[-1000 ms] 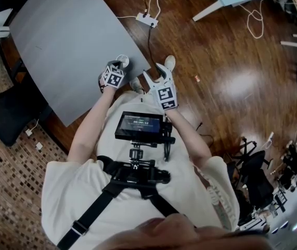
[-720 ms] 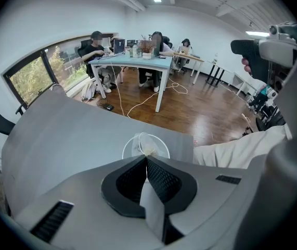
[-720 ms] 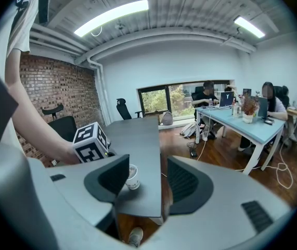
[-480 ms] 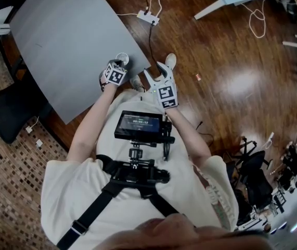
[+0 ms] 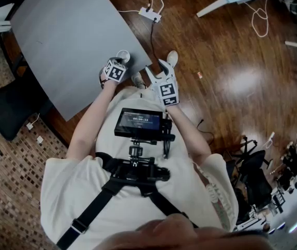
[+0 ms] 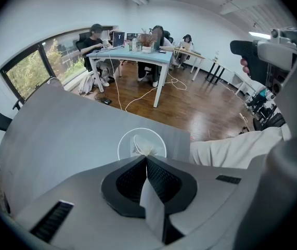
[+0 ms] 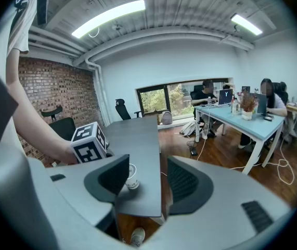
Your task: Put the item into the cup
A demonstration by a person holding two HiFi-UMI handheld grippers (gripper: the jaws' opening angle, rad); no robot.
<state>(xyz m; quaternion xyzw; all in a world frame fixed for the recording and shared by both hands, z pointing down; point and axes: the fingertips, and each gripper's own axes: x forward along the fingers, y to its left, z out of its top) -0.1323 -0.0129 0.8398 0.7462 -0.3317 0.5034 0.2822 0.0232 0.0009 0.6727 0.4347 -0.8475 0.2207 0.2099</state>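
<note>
A white paper cup stands near the front corner of the grey table. My left gripper hangs just over the cup, jaws shut. In the left gripper view a crumpled white item is pinched at the tips of my left gripper and hangs inside the cup's rim. My right gripper is held off the table's edge over the floor, open with nothing between its fingers. From my right gripper I see the cup side-on, next to the left gripper's marker cube.
A black office chair stands left of the table. A power strip and white cables lie on the wooden floor beyond. People sit at a light blue desk far across the room. A chest rig with a screen is below the grippers.
Both grippers have drifted slightly up the head view, the left one staying over the cup. No jaw has visibly opened or shut.
</note>
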